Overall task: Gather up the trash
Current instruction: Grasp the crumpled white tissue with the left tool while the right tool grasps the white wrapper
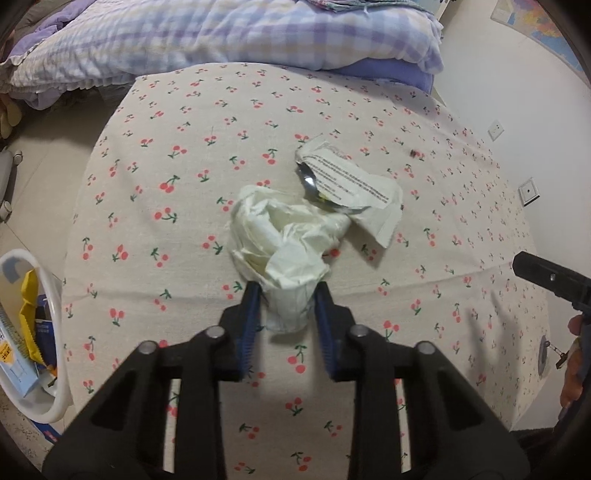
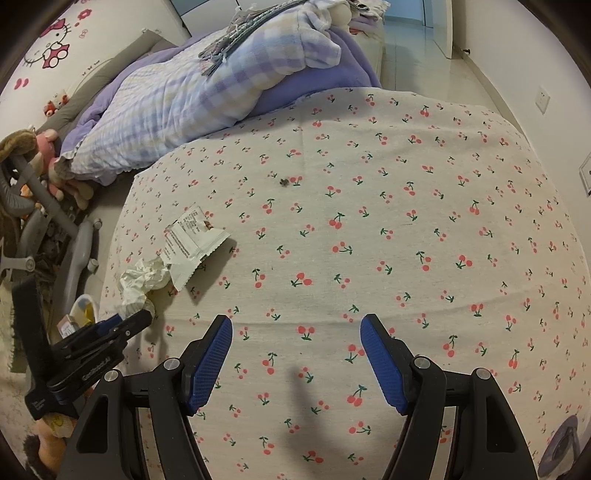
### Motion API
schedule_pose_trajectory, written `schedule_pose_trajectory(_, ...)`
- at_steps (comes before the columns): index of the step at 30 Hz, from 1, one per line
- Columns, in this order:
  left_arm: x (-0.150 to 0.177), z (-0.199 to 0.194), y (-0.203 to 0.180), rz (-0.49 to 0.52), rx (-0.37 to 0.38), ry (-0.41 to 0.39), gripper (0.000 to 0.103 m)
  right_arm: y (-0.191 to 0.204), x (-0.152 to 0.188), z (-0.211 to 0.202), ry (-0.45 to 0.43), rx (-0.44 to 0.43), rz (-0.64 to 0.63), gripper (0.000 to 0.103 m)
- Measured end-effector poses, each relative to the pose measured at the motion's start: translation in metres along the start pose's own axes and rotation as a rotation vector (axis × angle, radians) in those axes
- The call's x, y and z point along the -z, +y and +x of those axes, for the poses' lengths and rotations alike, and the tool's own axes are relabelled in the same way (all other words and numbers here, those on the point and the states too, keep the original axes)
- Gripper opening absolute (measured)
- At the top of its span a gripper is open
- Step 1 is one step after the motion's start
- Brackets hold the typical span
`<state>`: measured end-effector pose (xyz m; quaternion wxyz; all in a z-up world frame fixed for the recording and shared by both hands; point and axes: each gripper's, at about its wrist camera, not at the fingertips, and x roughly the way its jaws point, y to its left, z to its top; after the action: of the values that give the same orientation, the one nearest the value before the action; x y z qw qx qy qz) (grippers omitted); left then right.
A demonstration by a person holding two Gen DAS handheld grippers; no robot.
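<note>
Down on the floor at the bed's left edge sits a white bin with a yellow packet and a pale blue box inside it. Next to it spreads the cherry-print sheet that covers the bed, and on that sheet, toward its left edge as the right wrist camera shows it, lies the trash. First comes a crumpled white tissue, loose and bunched. The left gripper points steeply down at it with its jaws drawn narrow, and the blue pads press on the near tail of the tissue from both sides, so the wad is pinched between them while most of it lies on the sheet. Touching the tissue's far right side is a torn white wrapper with black print, its silver lining showing at the open end. Farther right, well apart from both, a small dark crumb rests on the sheet. Along the far edge of the bed a purple checked quilt is heaped. Over bare sheet to the right hangs the right gripper, jaws spread wide with nothing between them, well apart from the wrapper.
</note>
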<state>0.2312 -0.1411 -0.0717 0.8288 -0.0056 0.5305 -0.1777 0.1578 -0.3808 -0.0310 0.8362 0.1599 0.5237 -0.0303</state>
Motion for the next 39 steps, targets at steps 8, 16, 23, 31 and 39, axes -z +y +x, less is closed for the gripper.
schedule_pose_trajectory(8,-0.001,-0.03,0.017,-0.011,-0.006,-0.045,0.027,0.015,-0.005,0.008,0.01,-0.015,-0.013,0.073)
schedule_pose_trajectory(16,0.004,-0.06,0.048,-0.063,-0.009,-0.079,0.026,0.043,-0.015,0.026,0.03,-0.047,-0.01,0.073)
schedule_pose_trajectory(23,0.01,-0.074,0.065,-0.08,-0.016,-0.082,0.026,0.079,-0.024,0.054,0.065,-0.081,-0.007,0.073)
schedule_pose_trajectory(31,0.021,-0.089,0.098,-0.129,-0.047,-0.086,0.026,0.126,-0.026,0.086,0.106,-0.11,-0.041,0.073)
schedule_pose_trajectory(39,0.033,-0.098,0.129,-0.175,-0.073,-0.078,0.026,0.156,-0.022,0.114,0.119,-0.082,-0.087,0.073)
